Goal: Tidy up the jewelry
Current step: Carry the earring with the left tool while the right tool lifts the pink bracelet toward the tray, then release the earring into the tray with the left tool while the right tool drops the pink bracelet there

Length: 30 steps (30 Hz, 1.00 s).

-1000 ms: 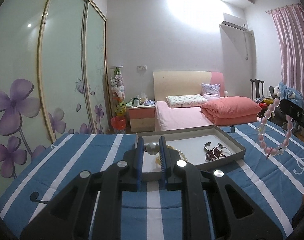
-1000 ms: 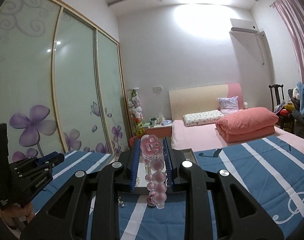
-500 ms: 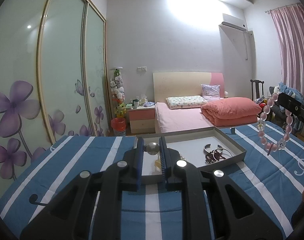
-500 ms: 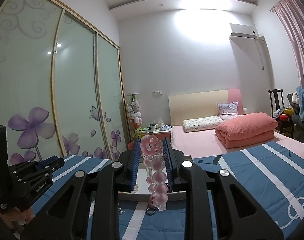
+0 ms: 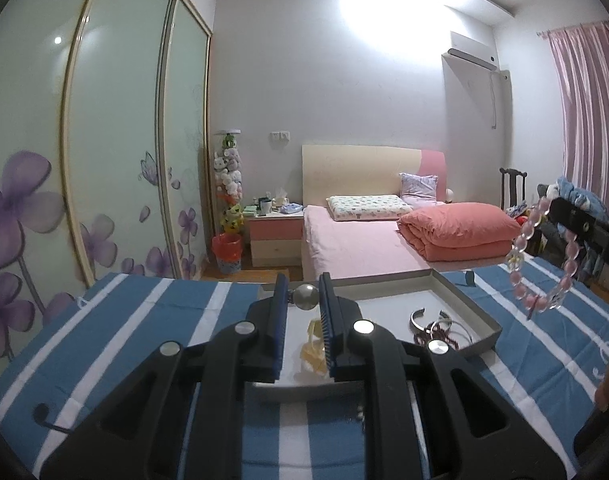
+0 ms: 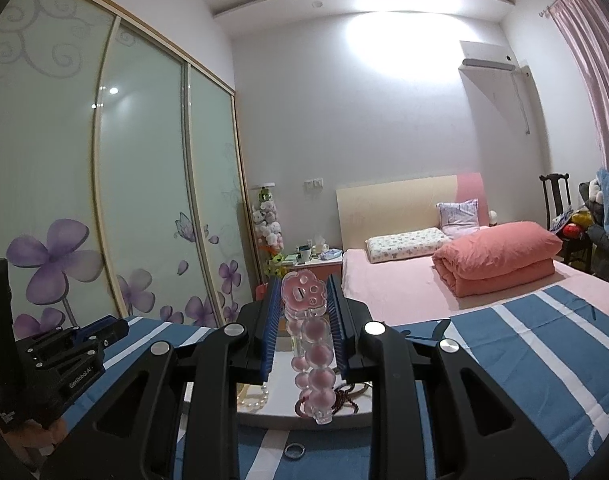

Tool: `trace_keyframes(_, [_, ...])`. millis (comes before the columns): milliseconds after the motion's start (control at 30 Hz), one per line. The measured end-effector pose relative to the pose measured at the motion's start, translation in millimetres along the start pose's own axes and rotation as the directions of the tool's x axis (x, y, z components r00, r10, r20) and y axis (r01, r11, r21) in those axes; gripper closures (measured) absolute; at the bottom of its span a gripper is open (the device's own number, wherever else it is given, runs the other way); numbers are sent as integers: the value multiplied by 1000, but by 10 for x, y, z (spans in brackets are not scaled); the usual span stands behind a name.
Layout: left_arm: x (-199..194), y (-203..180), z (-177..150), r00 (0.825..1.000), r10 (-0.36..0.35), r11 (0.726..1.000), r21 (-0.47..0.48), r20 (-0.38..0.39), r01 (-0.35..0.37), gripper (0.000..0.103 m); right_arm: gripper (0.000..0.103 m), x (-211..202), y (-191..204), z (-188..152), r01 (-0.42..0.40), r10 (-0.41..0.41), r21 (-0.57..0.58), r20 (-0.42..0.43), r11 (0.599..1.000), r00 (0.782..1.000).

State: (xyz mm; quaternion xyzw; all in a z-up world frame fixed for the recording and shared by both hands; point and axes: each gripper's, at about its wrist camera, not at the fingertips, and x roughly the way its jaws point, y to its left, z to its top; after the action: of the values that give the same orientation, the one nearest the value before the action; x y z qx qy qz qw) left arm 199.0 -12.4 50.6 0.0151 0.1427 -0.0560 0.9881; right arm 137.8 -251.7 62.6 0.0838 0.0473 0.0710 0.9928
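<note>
Biggest risk: tray (image 5: 470,312), a shallow grey box on the striped cloth (image 5: 144,320), nudged or tipped by either tool coming in low over its rim. Already holding a silver cuff (image 5: 418,318), dark beads (image 5: 436,334), pearls (image 6: 254,400) and something amber (image 5: 312,354), so crowded enough for a drop to tangle.

Next: pink bracelet (image 6: 312,364) slipping from the right gripper (image 6: 304,300). Clenched on the flower charm at the top only, with the string of pink and clear beads dangling free above the tray's near edge; any swing could catch the rim or spill onto the cloth.

Then: silver ball (image 5: 306,295), pinched between the tips of the left gripper (image 5: 302,296) above the tray's far side. Round, smooth, gripped near the very ends of the pads; likely to squirt out and roll. Possibly an earring or pendant, too small to tell.

Smallest: ring (image 6: 294,451) lying loose on the cloth just outside the tray, easy to overlook or knock away.
</note>
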Motion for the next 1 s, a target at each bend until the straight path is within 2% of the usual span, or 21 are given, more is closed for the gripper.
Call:
trace_keyframes(267, [609, 27, 90, 998, -23, 999, -38, -56, 21, 87, 79, 507, -96, -84, -13, 15, 28, -69, 1000, 998])
trace_keyframes(533, [1156, -58, -3, 991, -53, 997, -53, -124, 47, 87, 79, 847, -167, -263, -24, 30, 44, -149, 999, 988])
trace_keyframes(900, [1452, -149, -200, 977, -96, 995, -42, -191, 90, 87, 78, 1237, -221, -499, -28, 57, 93, -322, 995, 945])
trace_keyframes(1000, [1467, -158, -245, 975, -98, 995, -45, -199, 91, 86, 72, 1252, -247, -514, -22, 57, 108, -332, 994, 942])
